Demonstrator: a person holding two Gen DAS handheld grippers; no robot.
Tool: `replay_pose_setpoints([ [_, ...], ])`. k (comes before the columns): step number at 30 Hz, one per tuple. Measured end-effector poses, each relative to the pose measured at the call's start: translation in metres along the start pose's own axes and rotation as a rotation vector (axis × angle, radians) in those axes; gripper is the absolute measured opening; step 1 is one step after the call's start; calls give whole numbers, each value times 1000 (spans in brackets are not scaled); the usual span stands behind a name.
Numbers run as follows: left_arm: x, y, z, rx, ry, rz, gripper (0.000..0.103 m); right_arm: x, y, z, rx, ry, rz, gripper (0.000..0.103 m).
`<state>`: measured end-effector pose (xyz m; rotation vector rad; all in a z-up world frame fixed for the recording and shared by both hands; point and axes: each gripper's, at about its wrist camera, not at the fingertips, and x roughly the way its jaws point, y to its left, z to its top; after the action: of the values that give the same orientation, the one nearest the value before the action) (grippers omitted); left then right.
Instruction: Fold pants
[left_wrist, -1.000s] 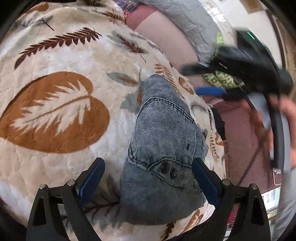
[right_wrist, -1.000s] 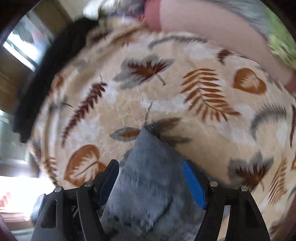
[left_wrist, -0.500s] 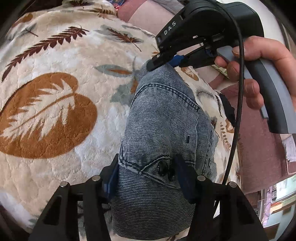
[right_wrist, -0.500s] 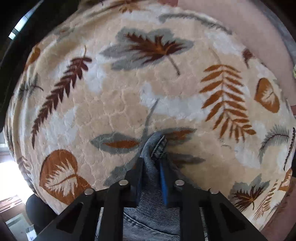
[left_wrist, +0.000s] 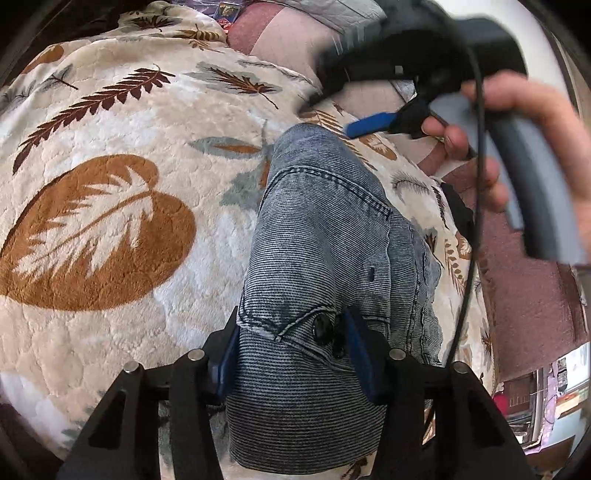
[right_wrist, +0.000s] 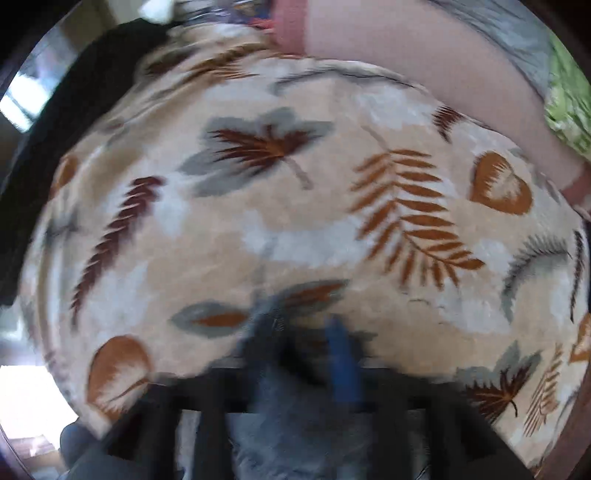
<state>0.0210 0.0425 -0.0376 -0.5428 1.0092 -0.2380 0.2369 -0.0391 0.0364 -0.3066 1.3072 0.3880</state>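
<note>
Pants (left_wrist: 325, 258) waistband clamped in L claw (left_wrist: 291, 354); R claw (left_wrist: 369, 123) just opened, tilted down.

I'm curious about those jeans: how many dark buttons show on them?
2 buttons, side by side on the jeans, just inside the left gripper clamping them. Others may hide in folds.

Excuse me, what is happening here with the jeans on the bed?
A person is folding a pair of grey-blue jeans on a leaf-patterned blanket, with a gripper in each hand. The left gripper is clamped on the near end of the folded jeans, by the two dark buttons. The right gripper, held in the person's hand, has just been opening at the far end, and its fingers now hold nothing.
</note>
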Motion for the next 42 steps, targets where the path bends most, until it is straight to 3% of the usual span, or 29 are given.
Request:
replay_pose_setpoints([
  [3, 0, -2, 1, 3, 3, 4, 54, 7, 19, 6, -50, 37, -14, 84],
  [5, 1, -1, 1, 2, 4, 1, 55, 29, 29, 9, -80, 134, -46, 82],
  [7, 1, 0, 2, 2, 5, -2, 55, 50, 37, 6, -128, 212, -76, 31],
  [8, 1, 0, 2, 4, 4, -1, 55, 52, 35, 5, -117, 203, -87, 18],
  [11, 1, 2, 1, 0, 3, -2, 56, 40, 12, 7, -11, 96, -149, 17],
  [12, 0, 2, 1, 1, 3, 0, 56, 28, 1, 7, 23, -1, -261, 19],
  [13, 0, 1, 1, 2, 1, 2, 57, 19, -9, 5, 65, -46, -271, 23],
  [14, 0, 1, 1, 1, 0, 2, 58, 10, -20, 1, 119, -69, -214, 32],
  [15, -1, 1, 1, -1, 1, 1, 59, -4, -34, -8, 192, -103, -79, 47],
  [17, -2, 2, 1, -7, 1, -5, 61, -25, -46, -28, 229, -160, 9, 60],
  [20, -3, 2, -1, -7, -3, -3, 63, -41, -49, -68, 217, -205, 107, 62],
  [21, -4, 2, -3, -5, -5, -3, 65, -34, -51, -84, 213, -200, 102, 68],
  [24, -5, -1, -5, -2, -7, 1, 67, 16, -54, -113, 148, -53, -38, 70],
  [28, -14, -5, -5, 5, -9, 7, 69, -23, -66, -144, 239, -268, 17, 71],
  [30, -28, -6, -4, 4, -40, 0, 69, -41, -67, -165, 271, -358, -3, 75],
  [33, -49, -10, -5, 32, -104, 31, 75, -33, -64, -201, 232, -368, -53, 78],
  [35, -48, -13, -7, 57, -114, 66, 83, 3, -67, -220, 181, -257, -110, 80],
  [38, -17, -15, -12, 114, 23, 141, 83, -8, -84, -238, 283, -303, -76, 84],
  [41, -30, -15, -19, 101, -39, 135, 83, -41, -79, -256, 265, -427, -96, 84],
  [42, -36, -18, -20, 119, -67, 137, 83, -49, -71, -268, 232, -475, -109, 89],
])
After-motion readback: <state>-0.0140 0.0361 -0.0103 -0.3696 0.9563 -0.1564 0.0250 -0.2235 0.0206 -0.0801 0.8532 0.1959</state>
